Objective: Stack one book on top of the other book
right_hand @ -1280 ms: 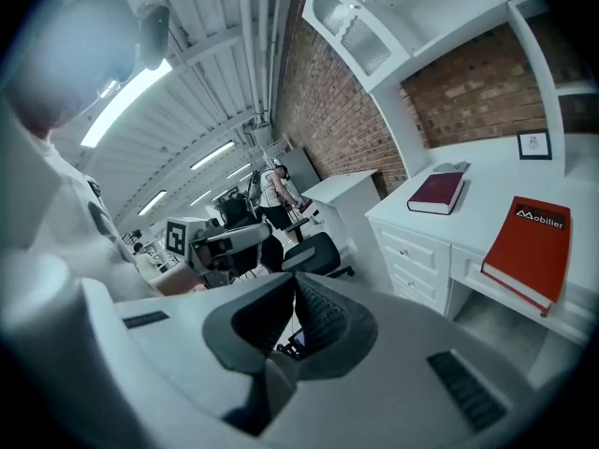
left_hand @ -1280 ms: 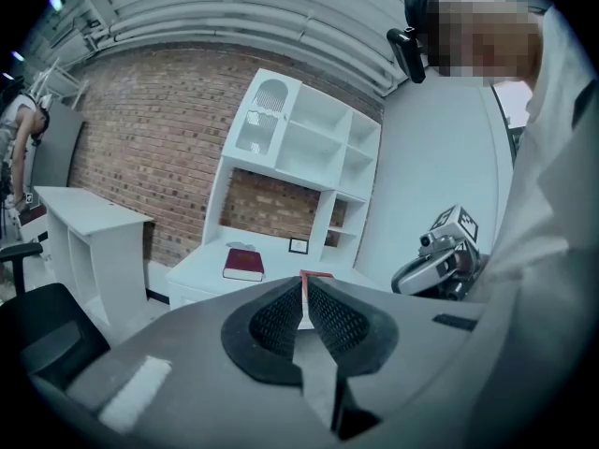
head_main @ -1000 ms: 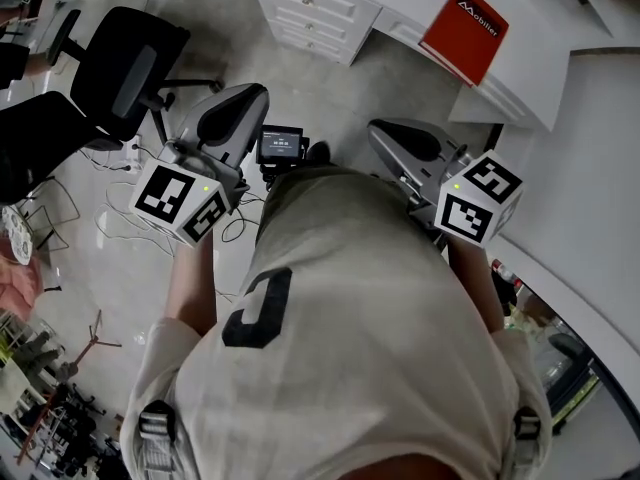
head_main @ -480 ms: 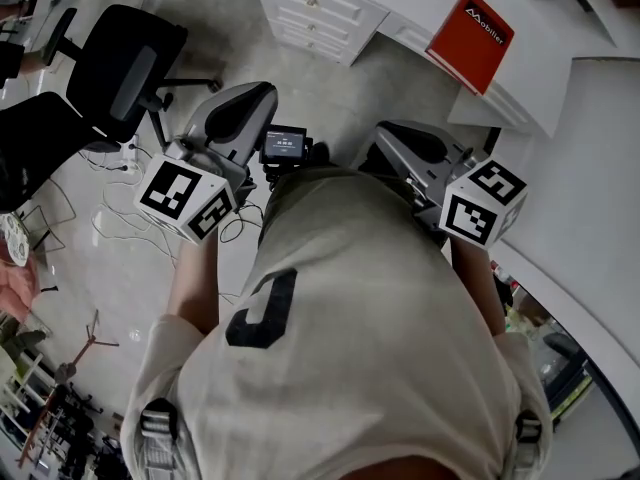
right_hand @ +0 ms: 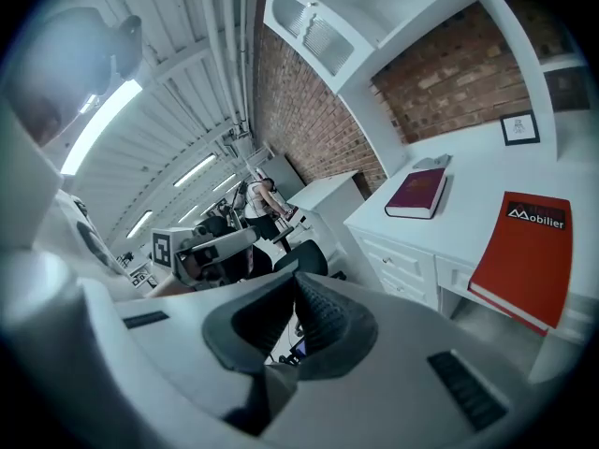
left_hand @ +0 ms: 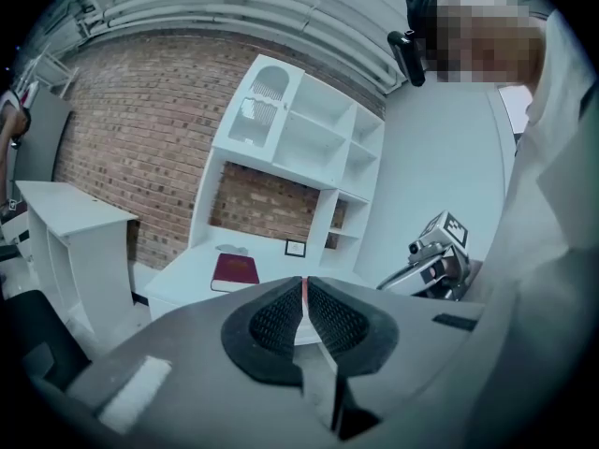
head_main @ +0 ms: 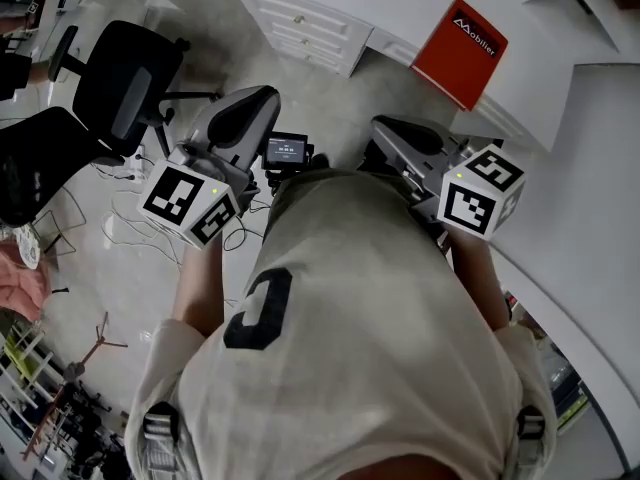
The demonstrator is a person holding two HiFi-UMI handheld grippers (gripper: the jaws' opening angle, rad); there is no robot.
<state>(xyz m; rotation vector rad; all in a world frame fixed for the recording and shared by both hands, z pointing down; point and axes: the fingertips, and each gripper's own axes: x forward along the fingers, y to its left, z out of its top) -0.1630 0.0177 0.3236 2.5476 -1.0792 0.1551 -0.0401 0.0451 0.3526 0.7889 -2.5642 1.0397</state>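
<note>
Well, both books lay on the white worktop (right_hand: 473, 168), well apart: the orange-red book (right_hand: 524, 251) near the front edge, the dark red book (right_hand: 418, 193) further back, toward the brick wall. The person stood some way off. The left gripper (left_hand: 302, 293) had its jaws closed together with nothing in them, and the right gripper (right_hand: 290, 293) was the same. I judged the step to be the approach. To do it well, the jaws should open before they reach the worktop. The orange-red book looked easier to pinch by its front side, lift flat and set squarely on the other.
</note>
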